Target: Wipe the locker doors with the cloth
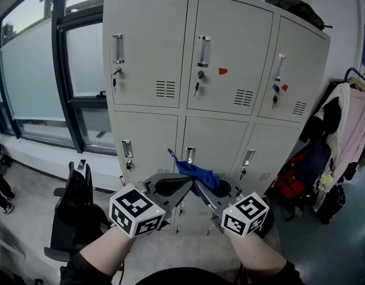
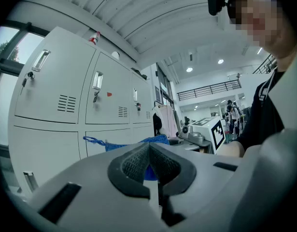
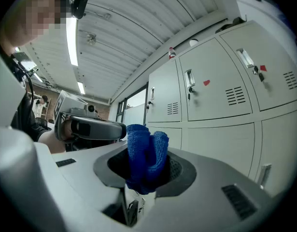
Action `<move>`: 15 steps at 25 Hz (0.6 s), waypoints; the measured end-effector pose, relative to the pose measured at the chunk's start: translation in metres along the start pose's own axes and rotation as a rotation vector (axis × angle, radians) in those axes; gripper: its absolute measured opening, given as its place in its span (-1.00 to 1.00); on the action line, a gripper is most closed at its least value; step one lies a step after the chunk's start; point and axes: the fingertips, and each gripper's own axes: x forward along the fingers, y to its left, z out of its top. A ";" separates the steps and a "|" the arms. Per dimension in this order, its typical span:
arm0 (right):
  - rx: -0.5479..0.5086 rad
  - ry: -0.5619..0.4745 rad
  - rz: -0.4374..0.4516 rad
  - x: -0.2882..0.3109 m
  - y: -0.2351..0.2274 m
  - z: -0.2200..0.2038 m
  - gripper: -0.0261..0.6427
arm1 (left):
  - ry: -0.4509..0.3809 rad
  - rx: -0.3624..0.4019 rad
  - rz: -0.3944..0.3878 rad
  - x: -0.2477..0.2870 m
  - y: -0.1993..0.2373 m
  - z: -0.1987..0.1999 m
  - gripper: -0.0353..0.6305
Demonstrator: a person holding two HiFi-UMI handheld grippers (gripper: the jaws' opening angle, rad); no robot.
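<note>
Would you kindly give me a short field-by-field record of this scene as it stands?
Setting: grey locker cabinet, six doors in view, keys in the upper locks
Cloth: blue cloth, bunched, in front of the lower middle door
Left gripper: shut on the blue cloth's edge
Right gripper: shut on a bunched fold of it
Cloth touching a door: cannot tell
Nearby: hanging clothes at the right

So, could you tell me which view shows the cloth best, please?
The right gripper view: the blue cloth fills its centre, bunched in the right claw. The head view shows it small, spanning both claws before the lockers. The left gripper view shows only a sliver in the left claw and an edge beyond.
</note>
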 end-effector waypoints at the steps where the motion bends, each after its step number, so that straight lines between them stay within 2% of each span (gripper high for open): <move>1: -0.001 0.001 0.000 0.000 0.000 0.000 -0.61 | 0.001 0.001 -0.001 0.000 0.000 0.000 -0.87; 15: 0.009 0.004 0.032 0.010 0.004 -0.004 -0.61 | -0.005 -0.003 0.014 -0.004 0.007 -0.003 -0.87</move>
